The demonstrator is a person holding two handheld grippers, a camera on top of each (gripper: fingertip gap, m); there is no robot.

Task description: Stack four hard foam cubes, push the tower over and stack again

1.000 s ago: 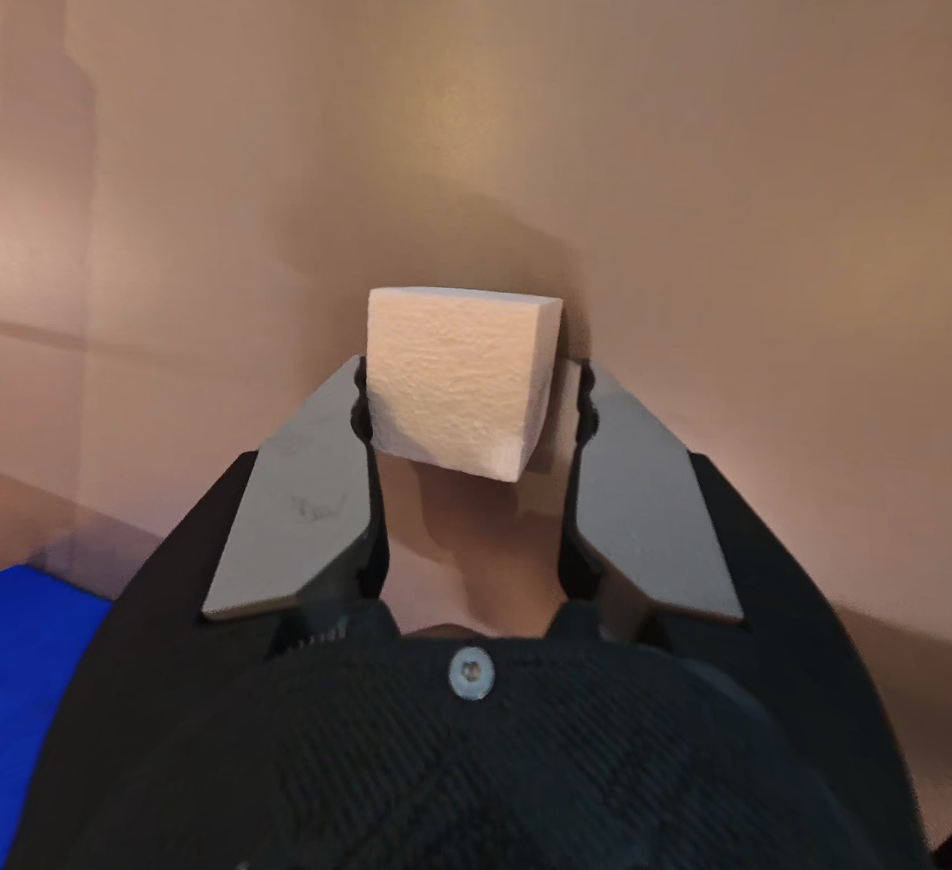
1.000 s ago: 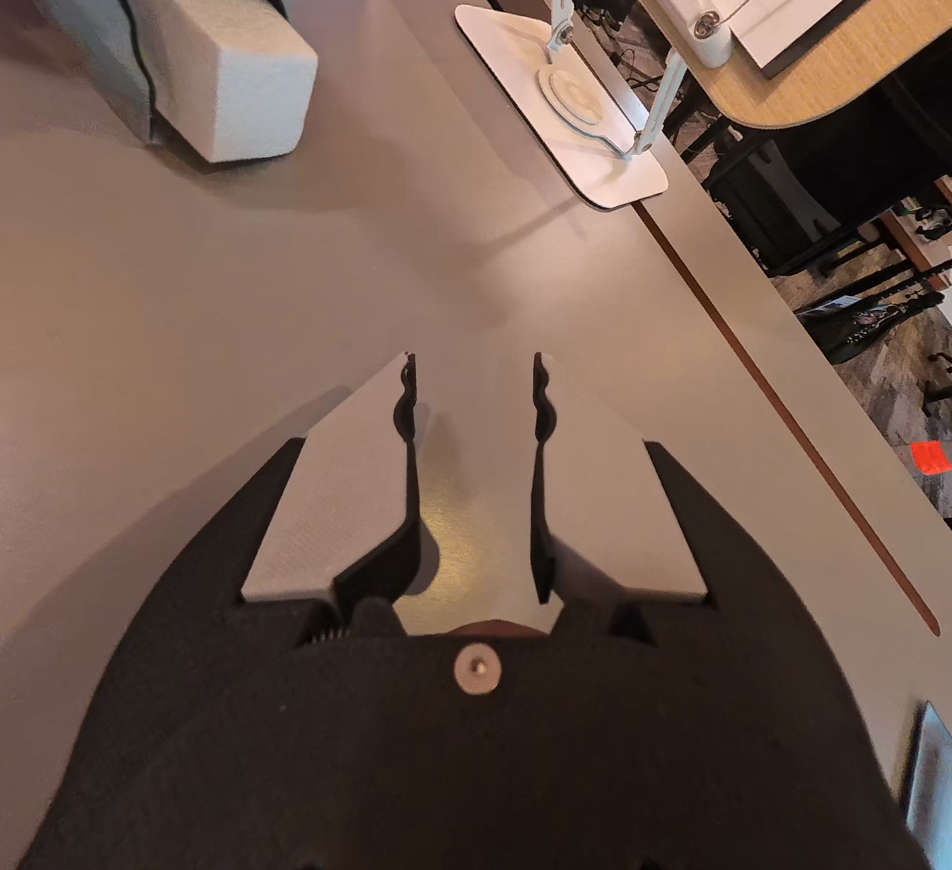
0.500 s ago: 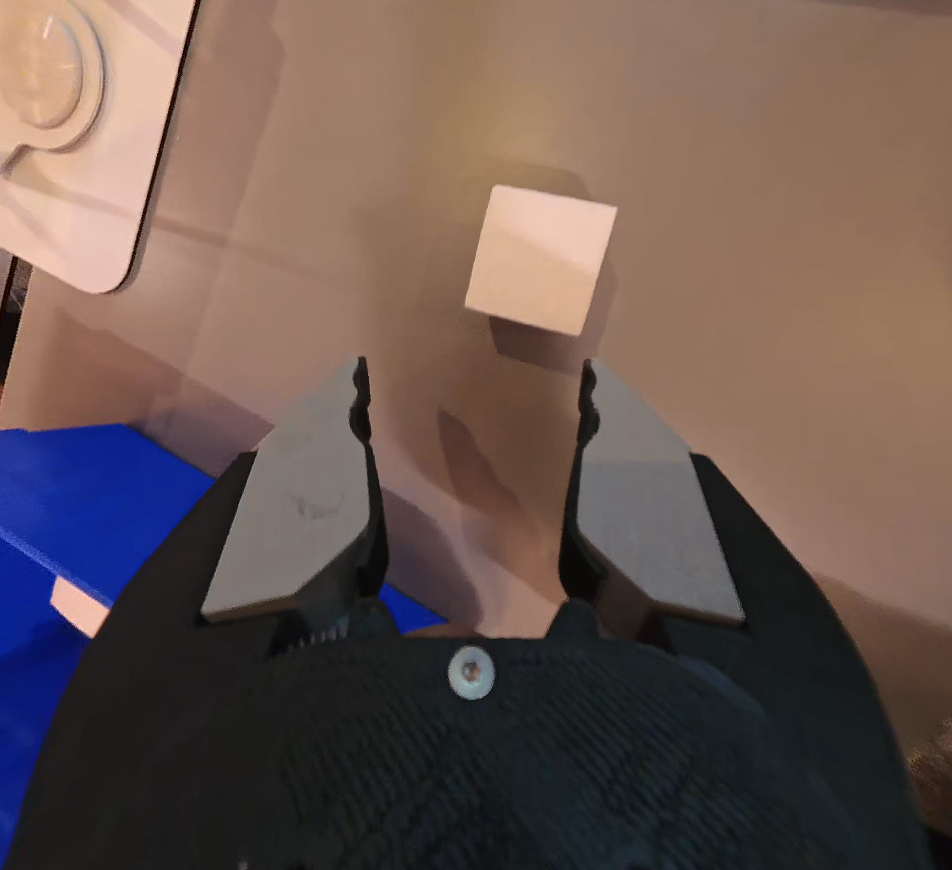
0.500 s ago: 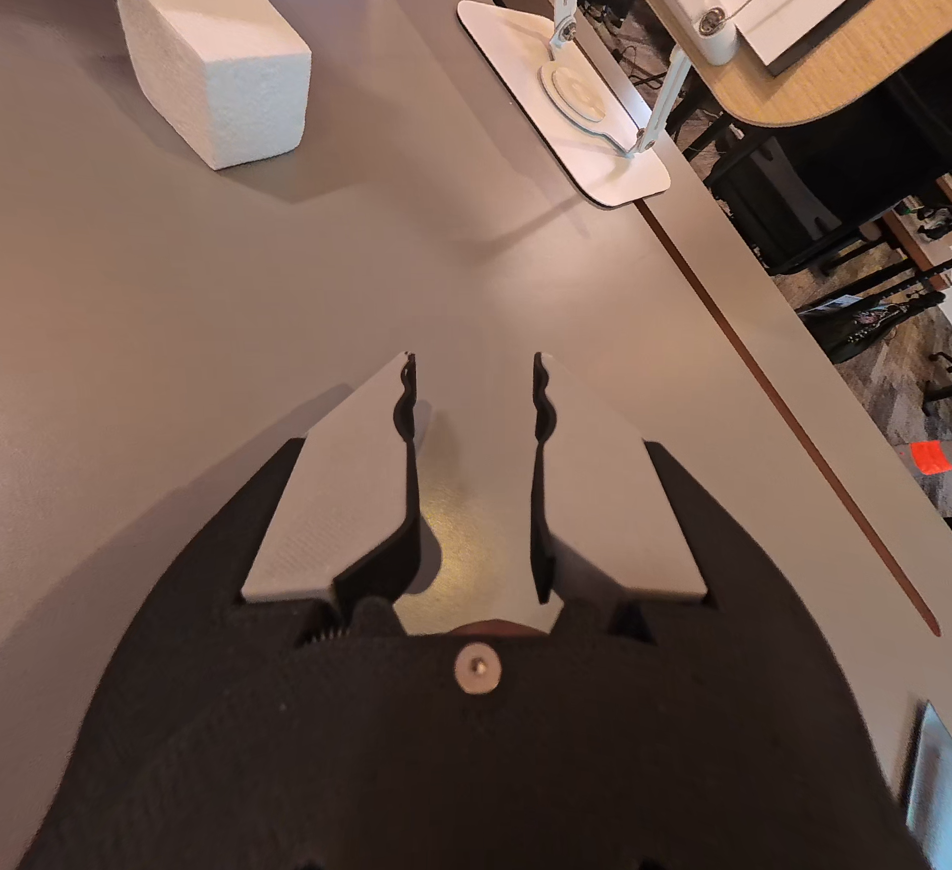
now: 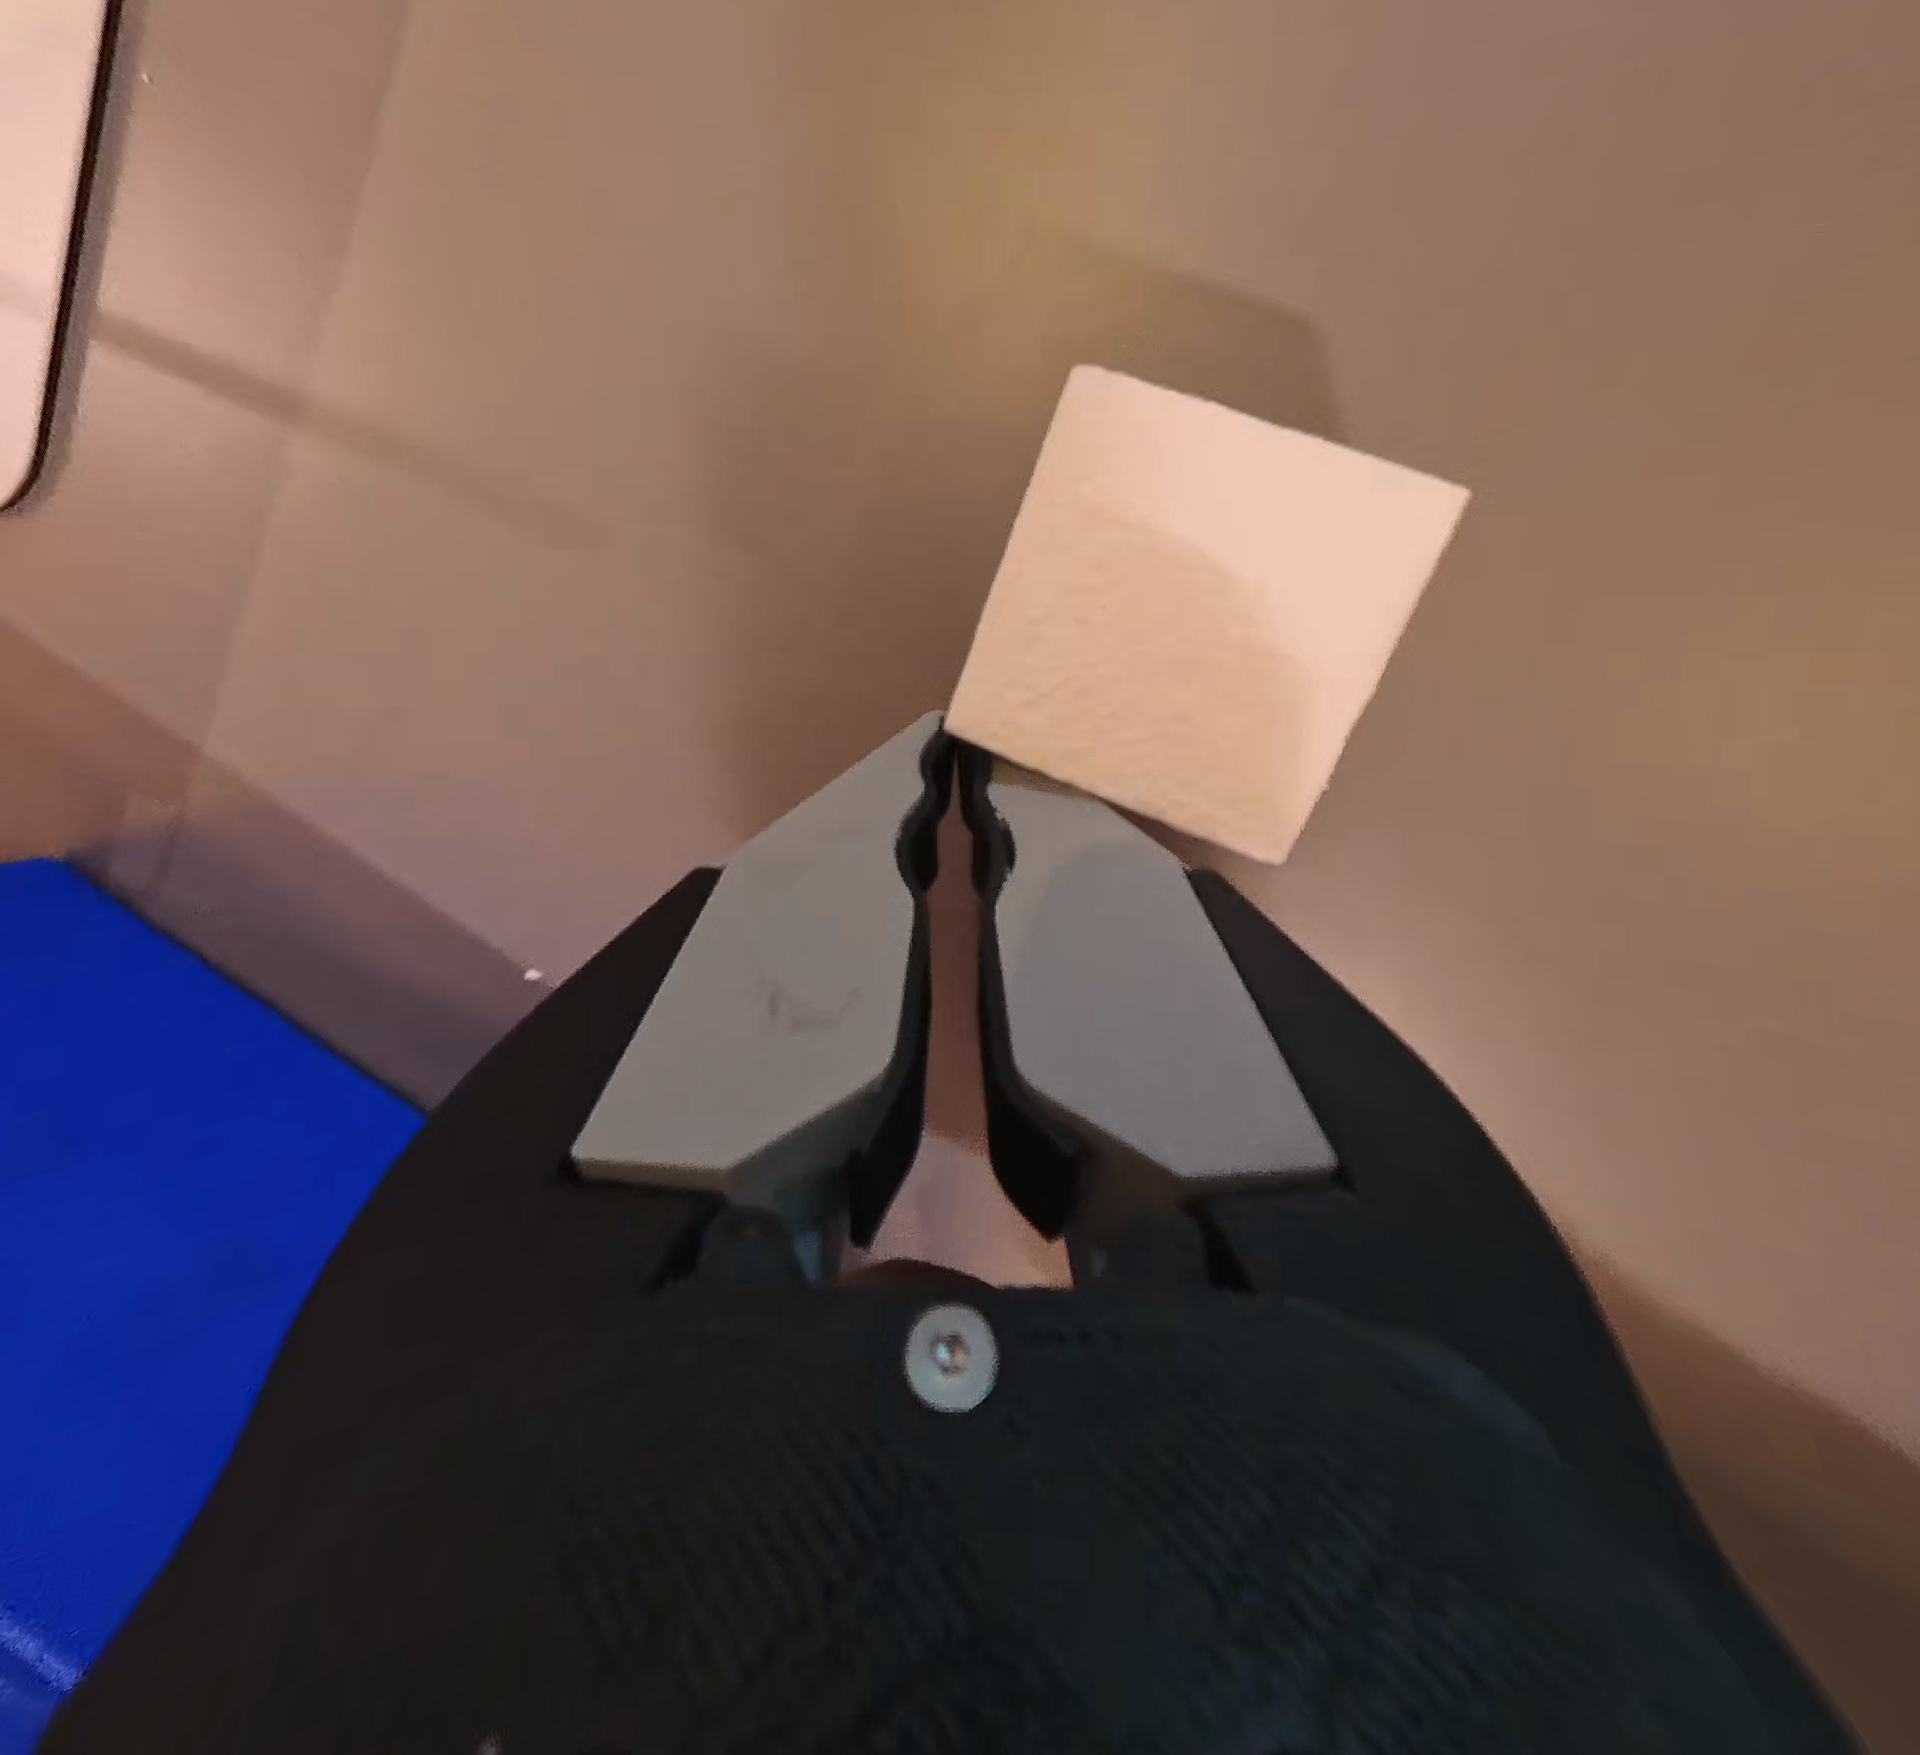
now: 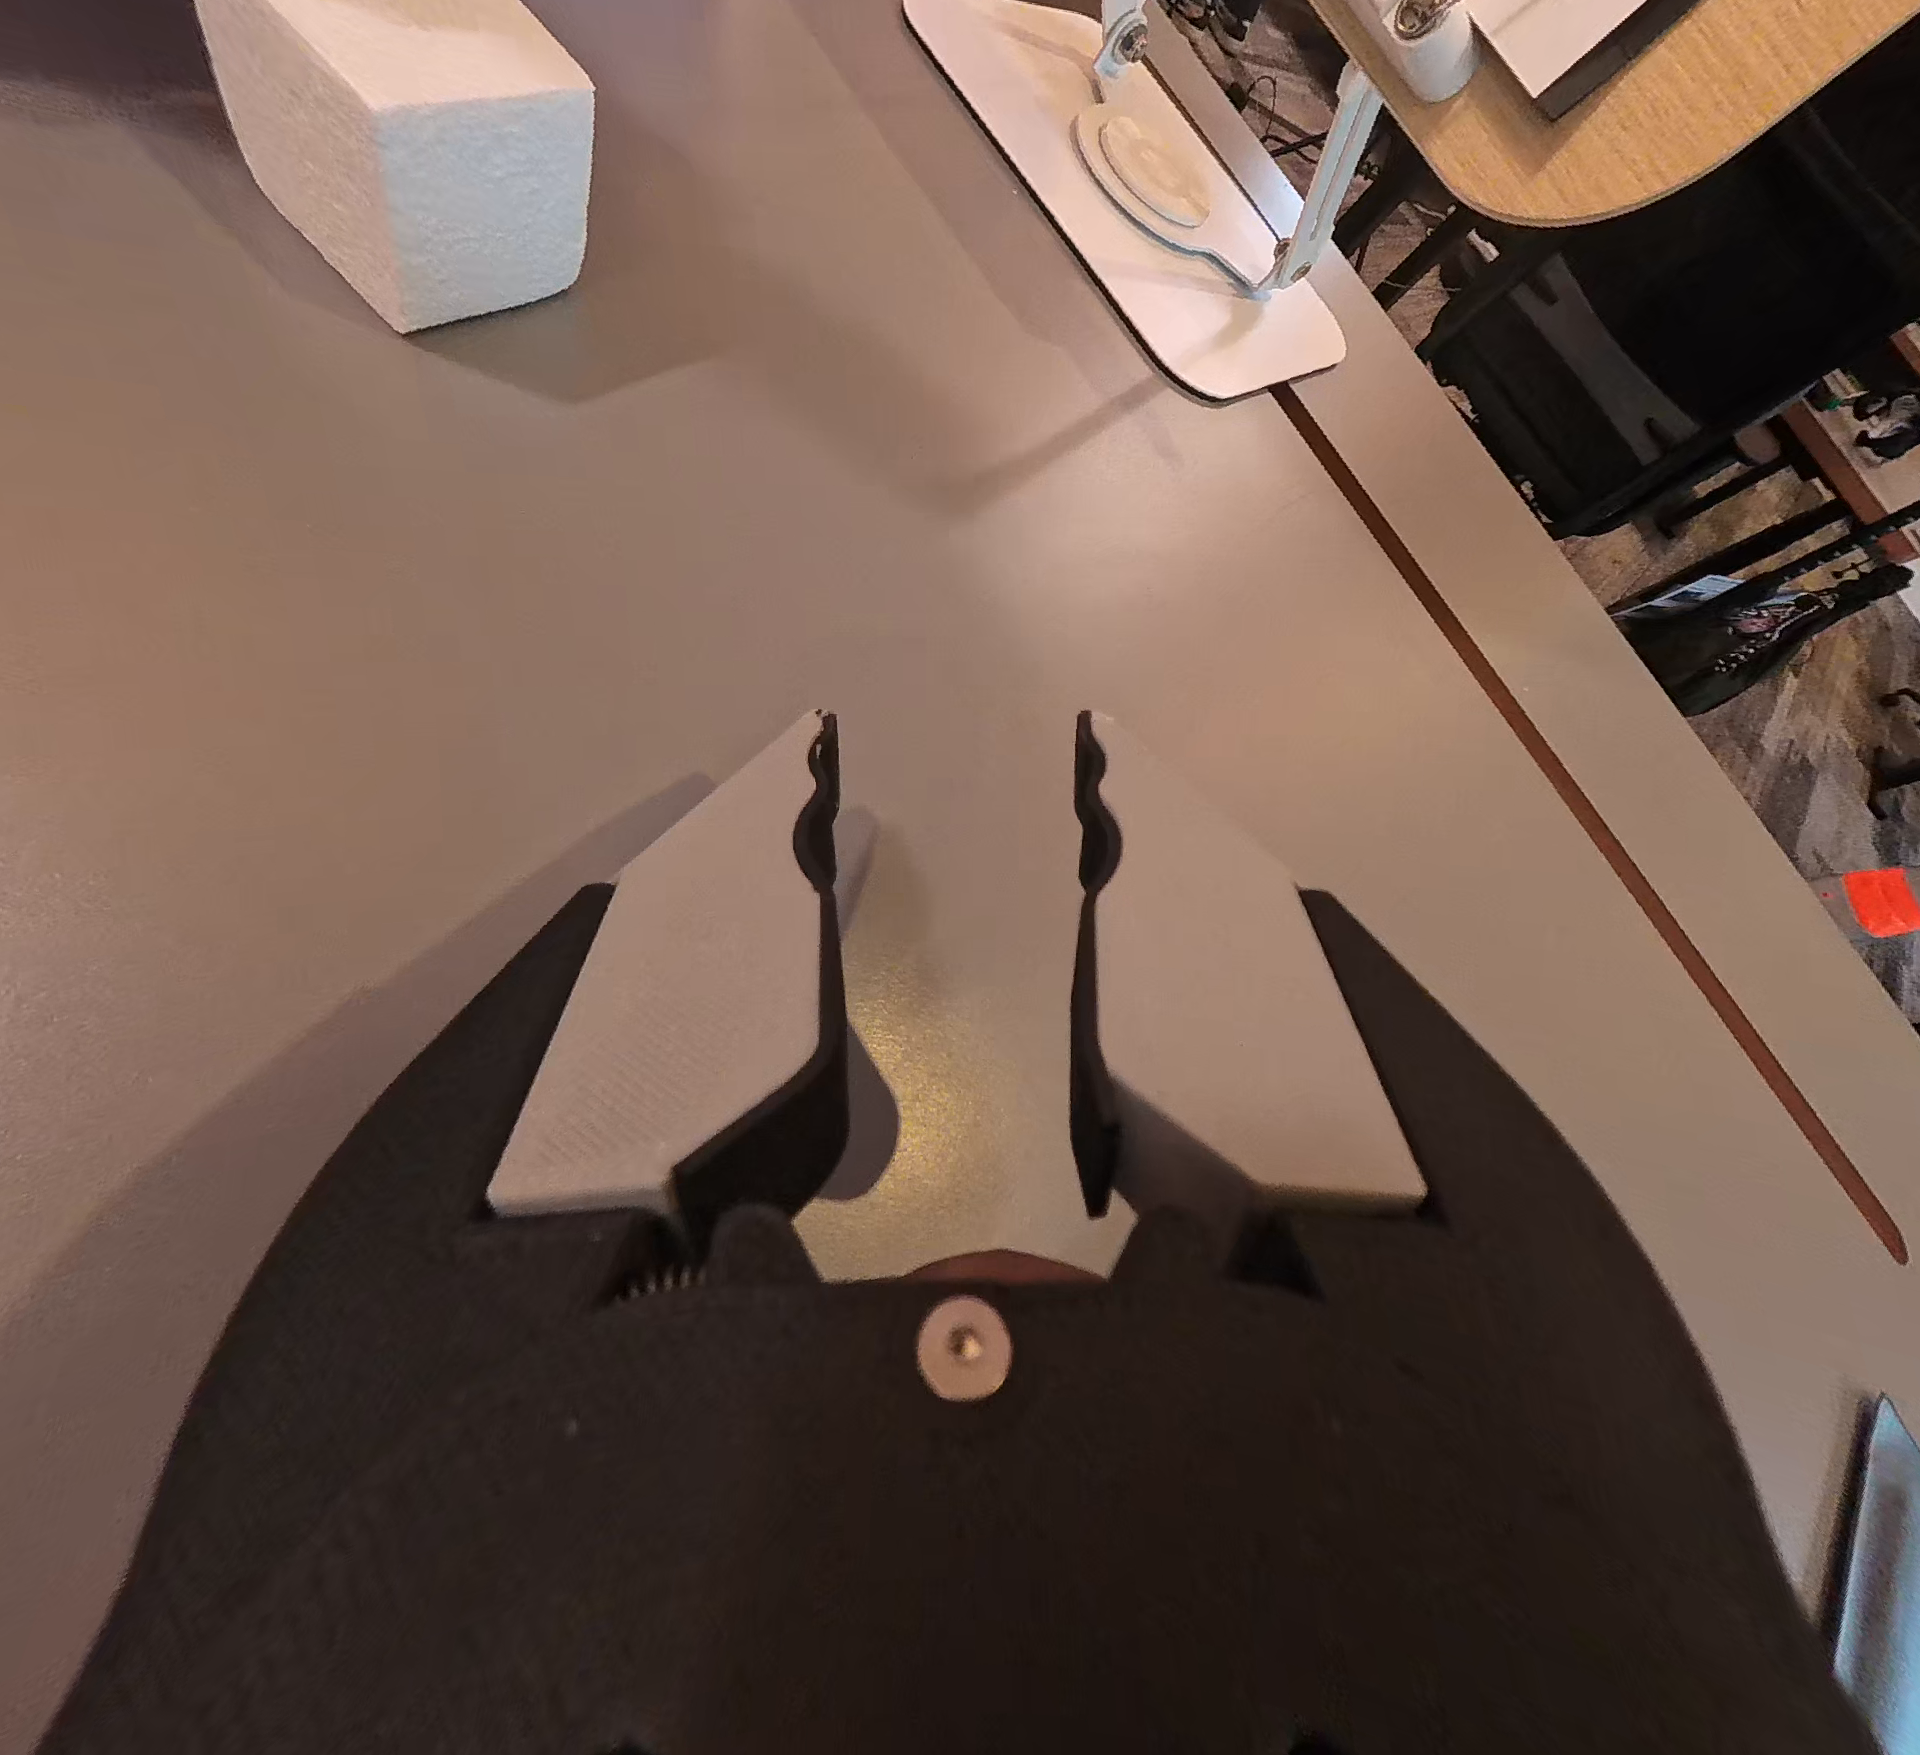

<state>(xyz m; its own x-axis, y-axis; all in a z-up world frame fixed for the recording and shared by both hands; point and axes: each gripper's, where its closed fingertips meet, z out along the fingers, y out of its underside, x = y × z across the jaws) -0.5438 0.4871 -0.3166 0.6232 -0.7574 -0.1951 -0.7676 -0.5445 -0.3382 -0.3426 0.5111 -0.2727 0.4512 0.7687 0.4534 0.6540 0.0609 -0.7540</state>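
One white foam cube (image 5: 1205, 604) sits alone on the grey-brown table. In the left wrist view it lies just beyond and to the right of my left gripper (image 5: 951, 749), whose jaws are shut and empty, the tips close to the cube's near corner. The same cube (image 6: 384, 95) shows at the far left in the right wrist view. My right gripper (image 6: 951, 729) is open and empty, low over the bare table, well short of the cube. No other cubes are in view.
A white lamp base (image 6: 1122, 178) with thin white arms stands near the table's far edge; its corner also shows in the left wrist view (image 5: 42, 147). A blue bin (image 5: 156, 1134) lies at the left. Beyond the table edge (image 6: 1558, 729) are a wooden desk and floor clutter. Left tips to right tips: about 20 cm. The white foam cube (image 5: 1205, 604) is about 6 cm from my left fingertips and 15 cm from my right.
My left gripper let go of the cube, drew back from it, then closed its jaws and came near the cube's corner. The right gripper has stayed still and open.
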